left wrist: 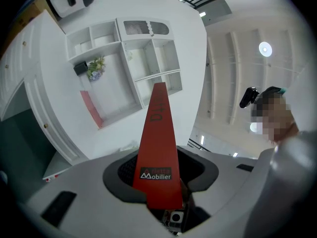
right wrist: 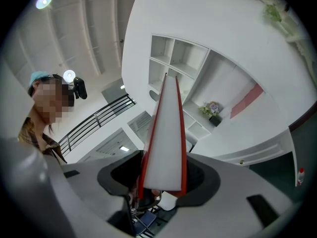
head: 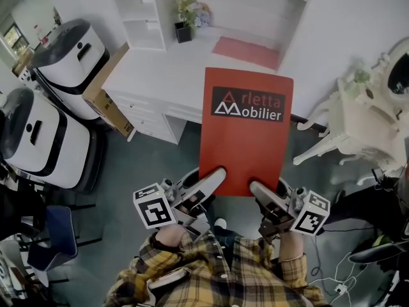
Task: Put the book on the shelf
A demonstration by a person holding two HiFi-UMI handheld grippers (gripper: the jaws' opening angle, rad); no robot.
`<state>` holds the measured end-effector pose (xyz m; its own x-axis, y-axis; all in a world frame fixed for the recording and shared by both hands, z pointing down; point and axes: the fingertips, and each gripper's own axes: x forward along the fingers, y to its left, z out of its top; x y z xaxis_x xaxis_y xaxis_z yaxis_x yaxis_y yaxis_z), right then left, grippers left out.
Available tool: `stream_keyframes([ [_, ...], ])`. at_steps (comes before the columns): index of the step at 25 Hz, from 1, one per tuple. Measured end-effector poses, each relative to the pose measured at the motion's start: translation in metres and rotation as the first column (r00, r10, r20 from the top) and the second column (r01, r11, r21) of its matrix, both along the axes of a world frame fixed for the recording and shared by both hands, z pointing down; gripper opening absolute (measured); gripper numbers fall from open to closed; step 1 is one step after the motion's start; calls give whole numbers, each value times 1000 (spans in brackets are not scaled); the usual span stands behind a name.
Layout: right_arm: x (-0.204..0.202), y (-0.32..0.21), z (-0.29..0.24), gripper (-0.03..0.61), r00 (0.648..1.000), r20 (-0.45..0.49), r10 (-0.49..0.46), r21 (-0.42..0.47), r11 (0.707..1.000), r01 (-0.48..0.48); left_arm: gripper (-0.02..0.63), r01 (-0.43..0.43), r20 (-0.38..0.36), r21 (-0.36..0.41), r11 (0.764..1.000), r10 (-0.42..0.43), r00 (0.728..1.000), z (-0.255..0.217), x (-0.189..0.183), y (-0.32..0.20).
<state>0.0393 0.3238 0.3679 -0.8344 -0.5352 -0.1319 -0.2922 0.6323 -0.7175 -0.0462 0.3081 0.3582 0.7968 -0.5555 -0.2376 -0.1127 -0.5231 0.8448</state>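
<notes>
I hold a red book (head: pixel 245 130) with a dark label flat in front of me, over the front edge of a white desk (head: pixel 160 75). My left gripper (head: pixel 217 178) is shut on its near left corner, my right gripper (head: pixel 255 187) shut on its near right corner. In the left gripper view the book's spine (left wrist: pixel 158 143) runs away from the jaws toward the white shelf unit (left wrist: pixel 143 63). From the right gripper I look along the white page edge (right wrist: pixel 166 143) toward the shelf's open compartments (right wrist: pixel 183 63).
A potted plant (head: pixel 186 18) and a pink mat (head: pixel 246 51) sit on the desk under the shelves. Two white round machines (head: pixel 45 133) and a cardboard box (head: pixel 105 91) stand at the left. An ornate white table (head: pixel 358 117) is at the right. A blue chair (head: pixel 54 235) stands near left.
</notes>
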Motion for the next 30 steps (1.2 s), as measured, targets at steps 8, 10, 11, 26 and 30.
stream_keyframes([
  [8, -32, -91, -3, 212, 1000, -5, 12, -7, 1000, -12, 181, -16, -1, -4, 1000, 16, 1000, -3, -32, -92],
  [10, -46, -122, -7, 212, 1000, -5, 18, -7, 1000, -19, 181, -20, -4, -7, 1000, 20, 1000, -6, -46, -123],
  [11, -54, -137, -9, 212, 1000, -7, 22, -8, 1000, -22, 181, -22, -7, -9, 1000, 22, 1000, -8, -53, -138],
  [26, -103, -234, 0, 212, 996, -11, 88, -24, 996, -89, 181, -82, -15, -25, 996, 82, 997, 1, -101, -241],
  [30, -111, -244, 4, 212, 994, -16, 104, -47, 993, -104, 181, -99, -20, -47, 994, 99, 995, 6, -109, -253],
])
